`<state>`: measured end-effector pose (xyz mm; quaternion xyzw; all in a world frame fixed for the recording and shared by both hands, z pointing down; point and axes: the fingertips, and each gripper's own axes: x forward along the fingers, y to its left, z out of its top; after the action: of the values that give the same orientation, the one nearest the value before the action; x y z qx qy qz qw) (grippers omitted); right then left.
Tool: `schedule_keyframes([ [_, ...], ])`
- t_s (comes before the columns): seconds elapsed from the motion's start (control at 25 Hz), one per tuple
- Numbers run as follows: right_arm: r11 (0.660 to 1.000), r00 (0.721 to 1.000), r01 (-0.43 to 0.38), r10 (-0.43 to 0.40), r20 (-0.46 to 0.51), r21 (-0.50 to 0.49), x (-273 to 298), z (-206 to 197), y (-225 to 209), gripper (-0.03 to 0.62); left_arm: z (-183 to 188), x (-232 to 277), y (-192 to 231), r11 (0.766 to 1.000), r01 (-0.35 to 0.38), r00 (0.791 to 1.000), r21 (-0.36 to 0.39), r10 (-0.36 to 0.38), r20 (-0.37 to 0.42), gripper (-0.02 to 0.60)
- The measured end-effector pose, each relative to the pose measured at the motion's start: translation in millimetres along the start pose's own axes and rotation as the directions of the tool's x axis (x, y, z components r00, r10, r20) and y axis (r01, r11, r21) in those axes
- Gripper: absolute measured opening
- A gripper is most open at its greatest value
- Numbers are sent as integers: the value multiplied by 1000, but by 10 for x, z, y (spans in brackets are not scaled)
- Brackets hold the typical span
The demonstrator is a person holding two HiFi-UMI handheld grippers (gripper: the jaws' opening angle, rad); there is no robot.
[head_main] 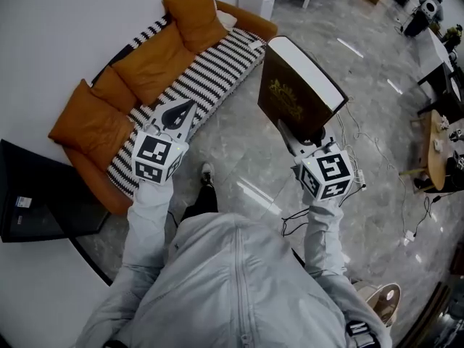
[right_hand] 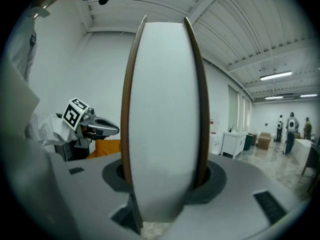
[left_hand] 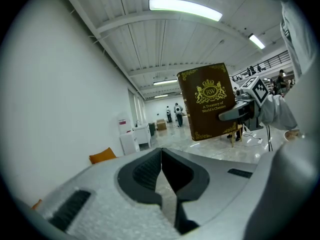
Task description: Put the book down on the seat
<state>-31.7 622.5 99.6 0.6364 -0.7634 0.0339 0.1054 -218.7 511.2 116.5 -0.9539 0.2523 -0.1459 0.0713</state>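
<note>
A thick brown book (head_main: 296,85) with gold print on its cover stands upright in the air, held by its lower edge in my right gripper (head_main: 299,139). In the right gripper view its white page block (right_hand: 162,119) fills the space between the jaws, which press on both covers. My left gripper (head_main: 181,114) is shut and empty, raised over the near end of the orange sofa (head_main: 94,125). The sofa's seat carries a black-and-white striped throw (head_main: 210,67). From the left gripper view the book (left_hand: 207,101) shows to the right, front cover facing me.
Orange cushions (head_main: 192,13) line the sofa back along the white wall. A black cabinet (head_main: 36,194) stands at the left. Cables (head_main: 362,147) run over the grey glossy floor at the right, near a wooden table (head_main: 438,151). People stand far off (left_hand: 175,114).
</note>
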Motion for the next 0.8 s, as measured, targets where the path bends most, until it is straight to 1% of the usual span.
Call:
schedule_keyframes([
  [0.12,1000,1000,10,-10,-3,4,412,118,-138,235,21,270,437,1000,-2,1000,9,2,6,26],
  [0.32,1000,1000,2,-2,10,2,593,164,-201,235,31,409,595,999,-6,1000,39,5,4,26],
  [0.52,1000,1000,-5,5,-2,19,1323,367,-355,235,92,831,1238,999,7,1000,35,-7,1,26],
  [0.8,1000,1000,-12,12,-8,21,1870,442,-474,235,16,1169,1653,1000,13,1000,19,-13,3,26],
])
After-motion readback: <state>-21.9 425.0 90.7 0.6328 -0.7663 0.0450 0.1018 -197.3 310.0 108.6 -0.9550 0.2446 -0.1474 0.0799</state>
